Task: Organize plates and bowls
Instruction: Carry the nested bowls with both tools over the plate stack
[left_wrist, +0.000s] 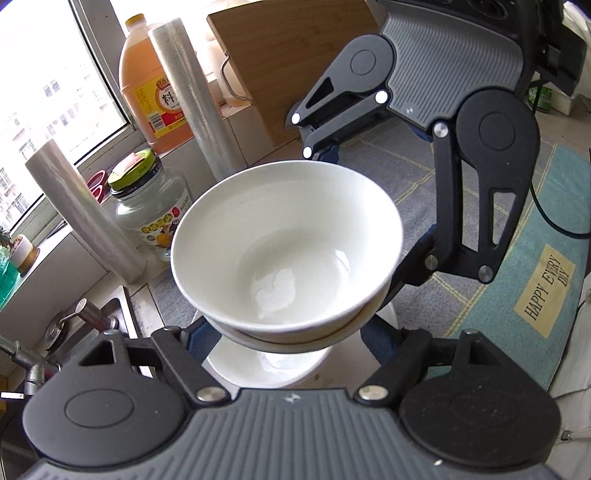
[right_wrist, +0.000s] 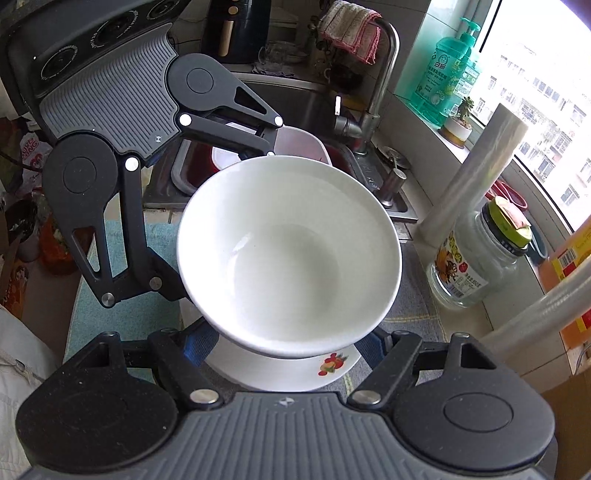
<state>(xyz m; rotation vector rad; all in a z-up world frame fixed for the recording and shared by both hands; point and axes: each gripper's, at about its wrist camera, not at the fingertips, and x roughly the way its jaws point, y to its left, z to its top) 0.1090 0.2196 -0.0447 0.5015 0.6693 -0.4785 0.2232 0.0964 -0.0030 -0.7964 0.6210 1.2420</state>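
Note:
A stack of white bowls (left_wrist: 284, 236) (right_wrist: 288, 251) hangs tilted in the air, the top bowl empty. My left gripper (left_wrist: 284, 332) holds the stack low on its near side, its blue pads (left_wrist: 197, 338) pressed against the lower bowl. My right gripper (left_wrist: 369, 208) clamps the same stack from the opposite side. In the right wrist view my right gripper (right_wrist: 288, 343) is shut on the stack's base, and the left gripper (right_wrist: 221, 221) closes on it from the upper left. Under the stack a white plate (right_wrist: 332, 363) (left_wrist: 258, 369) with a fruit print lies on the mat.
A glass jar (left_wrist: 151, 206) (right_wrist: 476, 254) with a green lid, cling-film rolls (left_wrist: 192, 96) (right_wrist: 469, 173) and an orange bottle (left_wrist: 147, 85) stand by the window. A wooden board (left_wrist: 295, 55) leans behind. The sink (right_wrist: 295, 103) with its faucet (right_wrist: 376, 92) holds a tub. A blue-grey mat (left_wrist: 517, 258) covers the counter.

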